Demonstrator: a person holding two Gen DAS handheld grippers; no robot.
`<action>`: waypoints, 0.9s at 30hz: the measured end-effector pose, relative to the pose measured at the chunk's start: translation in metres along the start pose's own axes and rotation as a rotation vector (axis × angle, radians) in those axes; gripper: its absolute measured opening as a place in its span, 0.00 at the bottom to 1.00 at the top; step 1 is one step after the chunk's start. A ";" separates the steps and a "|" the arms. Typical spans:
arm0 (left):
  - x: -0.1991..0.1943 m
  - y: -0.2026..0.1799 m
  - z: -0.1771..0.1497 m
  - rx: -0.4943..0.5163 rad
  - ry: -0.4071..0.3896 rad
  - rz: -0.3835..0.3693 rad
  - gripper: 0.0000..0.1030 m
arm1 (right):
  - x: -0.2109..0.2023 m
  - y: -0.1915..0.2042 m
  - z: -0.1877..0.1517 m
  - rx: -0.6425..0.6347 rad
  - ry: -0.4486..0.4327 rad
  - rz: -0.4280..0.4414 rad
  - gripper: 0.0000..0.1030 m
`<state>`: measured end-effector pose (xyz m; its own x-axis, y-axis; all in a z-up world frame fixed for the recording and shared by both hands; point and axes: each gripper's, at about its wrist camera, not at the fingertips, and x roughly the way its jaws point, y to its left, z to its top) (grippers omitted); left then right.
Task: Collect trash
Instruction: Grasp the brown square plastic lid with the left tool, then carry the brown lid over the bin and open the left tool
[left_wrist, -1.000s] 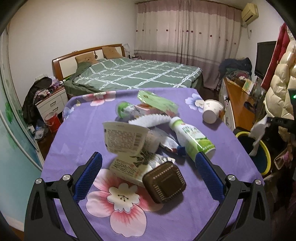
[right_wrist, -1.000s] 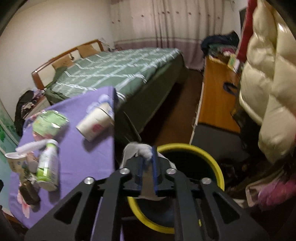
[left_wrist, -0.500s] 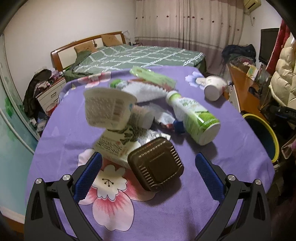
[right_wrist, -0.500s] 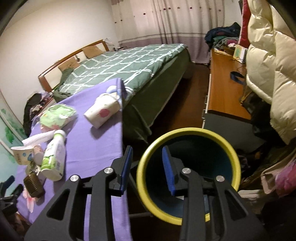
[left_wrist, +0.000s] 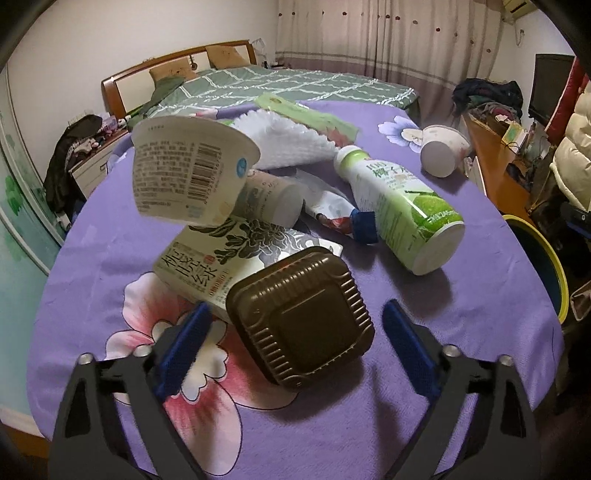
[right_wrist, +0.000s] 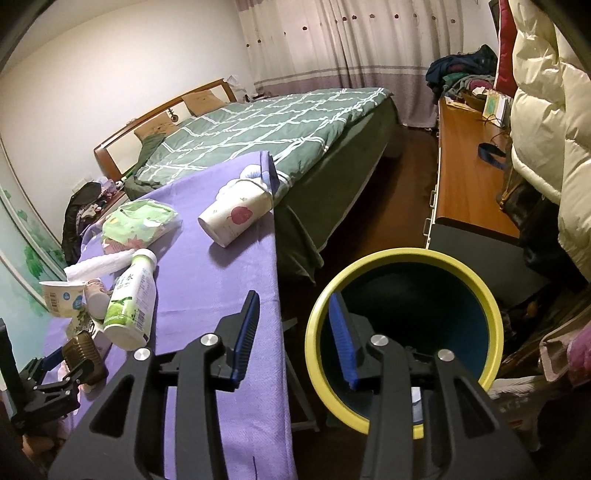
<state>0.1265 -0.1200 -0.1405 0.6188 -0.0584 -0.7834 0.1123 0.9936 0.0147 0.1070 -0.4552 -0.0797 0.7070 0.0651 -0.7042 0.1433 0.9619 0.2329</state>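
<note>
Trash lies heaped on the purple flowered tablecloth (left_wrist: 480, 295). Nearest to me is a brown ribbed plastic box (left_wrist: 299, 321). Behind it are a printed carton (left_wrist: 207, 266), a tipped yogurt cup (left_wrist: 188, 170) and a green-and-white bottle (left_wrist: 402, 206). My left gripper (left_wrist: 295, 306) straddles the brown box. Its jaws are closing, with gaps still showing on both sides of the box. My right gripper (right_wrist: 292, 297) hangs between the table edge and the yellow-rimmed bin (right_wrist: 406, 254), jaws opening with nothing between them.
A paper cup (left_wrist: 441, 151) lies on its side near the table's far right corner. A fluted white paper (left_wrist: 291, 144) and a green packet (left_wrist: 306, 114) lie at the back. A bed (right_wrist: 266, 125), a wooden desk (right_wrist: 469, 177) and hanging coats (right_wrist: 543, 110) surround the table.
My left gripper has dropped closer to the brown box and its jaws have narrowed around it. My right gripper has let go of the white wad at the bin and opened.
</note>
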 end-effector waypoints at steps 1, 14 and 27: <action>0.002 0.000 0.000 -0.002 0.006 0.001 0.79 | 0.001 -0.001 0.000 0.001 0.001 0.001 0.37; -0.020 -0.014 0.002 0.032 -0.003 -0.050 0.67 | -0.001 -0.011 -0.004 0.021 -0.005 0.009 0.37; -0.066 -0.103 0.027 0.212 -0.079 -0.244 0.67 | -0.019 -0.055 -0.019 0.082 -0.035 -0.052 0.37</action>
<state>0.0948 -0.2210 -0.0734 0.6117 -0.3074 -0.7290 0.4184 0.9077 -0.0317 0.0729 -0.5048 -0.0919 0.7209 0.0049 -0.6930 0.2355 0.9387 0.2517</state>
